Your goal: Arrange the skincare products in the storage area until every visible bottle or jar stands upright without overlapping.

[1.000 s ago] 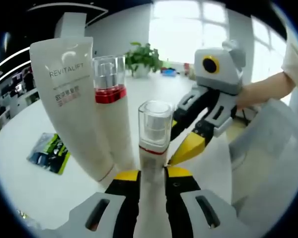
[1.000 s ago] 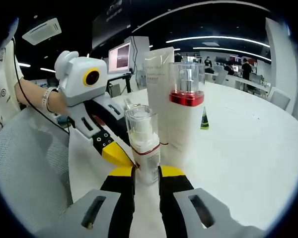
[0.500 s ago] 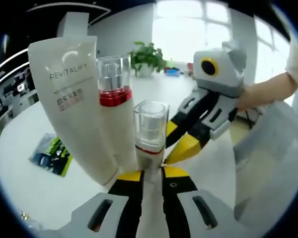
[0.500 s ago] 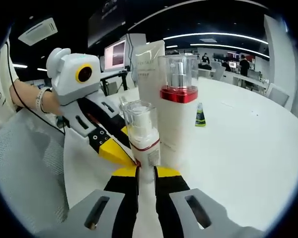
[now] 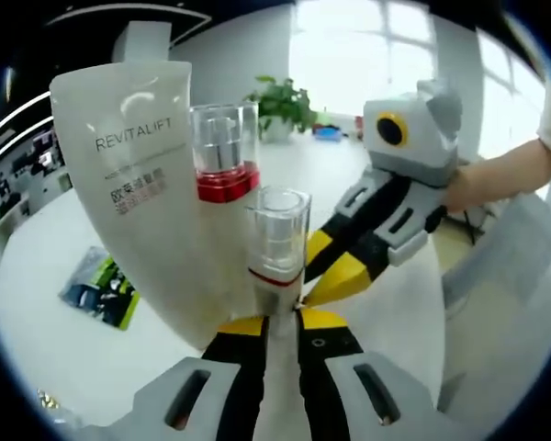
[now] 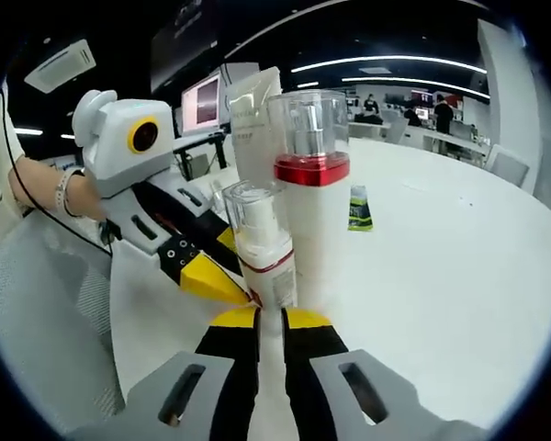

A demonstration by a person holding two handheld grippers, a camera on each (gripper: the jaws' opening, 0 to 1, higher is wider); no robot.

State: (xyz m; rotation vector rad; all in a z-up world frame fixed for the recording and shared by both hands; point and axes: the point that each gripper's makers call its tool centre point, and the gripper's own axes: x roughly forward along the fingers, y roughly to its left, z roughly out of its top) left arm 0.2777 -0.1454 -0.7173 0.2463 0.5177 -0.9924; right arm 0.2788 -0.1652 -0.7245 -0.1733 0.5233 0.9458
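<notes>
A small white pump bottle point(image 5: 277, 241) with a clear cap and a thin red band stands upright on the white table. My left gripper point(image 5: 280, 323) is shut on its lower part. My right gripper point(image 5: 323, 271) comes in from the right and pinches the same base. In the right gripper view, that gripper point(image 6: 270, 317) holds the small bottle point(image 6: 259, 246), with the left gripper point(image 6: 222, 266) coming in from the left. Just behind stand a taller white bottle point(image 5: 222, 161) point(image 6: 312, 202) with a red collar and a white REVITALIFT tube point(image 5: 133, 175) point(image 6: 253, 115), both upright.
A green sachet point(image 5: 101, 294) point(image 6: 356, 209) lies flat on the round white table point(image 5: 37, 276). A potted plant point(image 5: 289, 106) stands at the far edge. Grey mesh fabric point(image 5: 519, 303) point(image 6: 37, 322) lies beside the table. A person's forearm point(image 5: 505, 170) holds the right gripper.
Both pairs of jaws have drawn closer together around the small bottle's base. Both views have shifted nearer the tall bottle and tube, which now look larger.
</notes>
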